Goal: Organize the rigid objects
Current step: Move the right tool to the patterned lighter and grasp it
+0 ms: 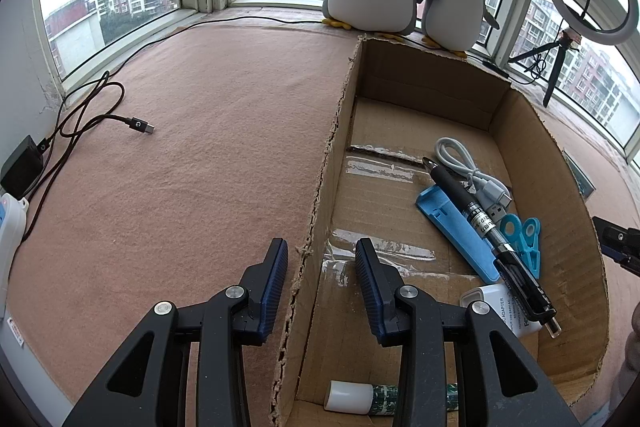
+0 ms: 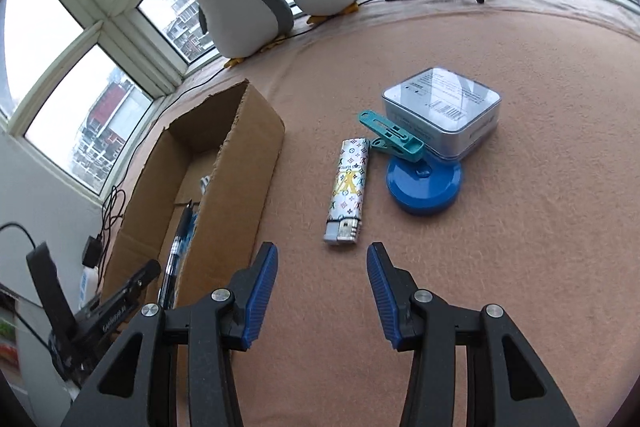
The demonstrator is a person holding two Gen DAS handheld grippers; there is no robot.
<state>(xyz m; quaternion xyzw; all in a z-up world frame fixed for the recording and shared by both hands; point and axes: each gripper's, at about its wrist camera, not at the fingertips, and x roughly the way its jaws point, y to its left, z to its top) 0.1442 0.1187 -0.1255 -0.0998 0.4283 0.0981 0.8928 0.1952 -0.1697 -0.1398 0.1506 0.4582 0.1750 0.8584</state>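
1. My left gripper (image 1: 320, 247) has its jaws apart and holds nothing. The box (image 1: 560, 187) wall shows right between its fingers. If I drop lower, I could squash that wall or tip the box.
2. A pen (image 1: 480, 219) and other bits lie in the box, ahead and right of that gripper. A bump could spill them.
3. My right gripper (image 2: 322, 251) is open and empty. The lighter (image 2: 348, 187) lies just ahead of it. If I come in crooked, a finger could shove it away.
4. Farther ahead and right, a clip (image 2: 392, 137) sits on a disc (image 2: 424, 187), beside a tin (image 2: 440, 107). Reaching too far could knock it.
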